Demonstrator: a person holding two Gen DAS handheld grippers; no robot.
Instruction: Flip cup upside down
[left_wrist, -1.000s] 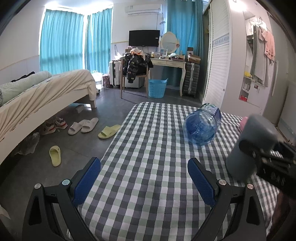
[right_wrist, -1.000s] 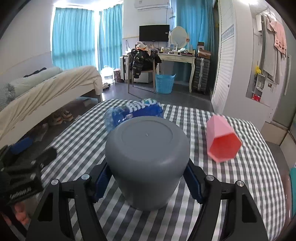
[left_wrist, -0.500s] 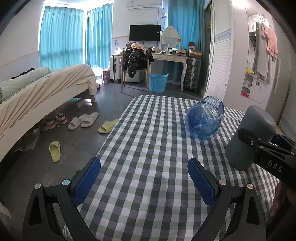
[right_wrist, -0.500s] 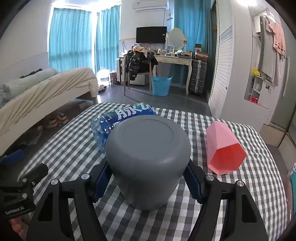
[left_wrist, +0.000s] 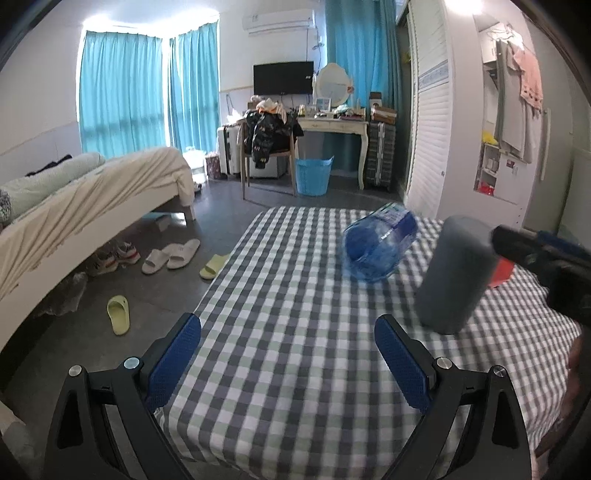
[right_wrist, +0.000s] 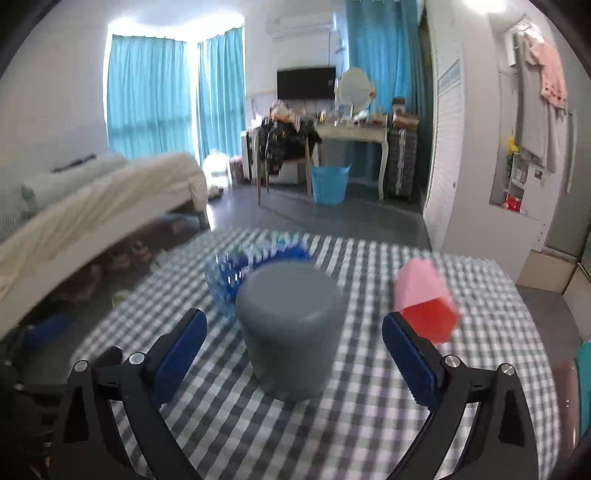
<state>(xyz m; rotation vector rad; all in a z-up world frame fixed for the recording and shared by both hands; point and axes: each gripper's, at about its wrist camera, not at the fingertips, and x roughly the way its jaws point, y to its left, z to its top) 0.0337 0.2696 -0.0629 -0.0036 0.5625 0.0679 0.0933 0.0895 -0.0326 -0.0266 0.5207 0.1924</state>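
Note:
A grey cup stands upside down on the checked tablecloth, flat base up. It also shows in the left wrist view at the right. My right gripper is open, its blue pads apart on either side of the cup and drawn back from it, not touching. My left gripper is open and empty over the near left part of the table, well left of the cup.
A blue water bottle lies on its side just behind the cup. A pink cup lies on its side to the right. The table's left edge drops to the floor with slippers; a bed stands at the left.
My right gripper has opened, let go of the grey cup and pulled back from it. The cup stays standing upside down on the cloth. The left gripper has barely moved.

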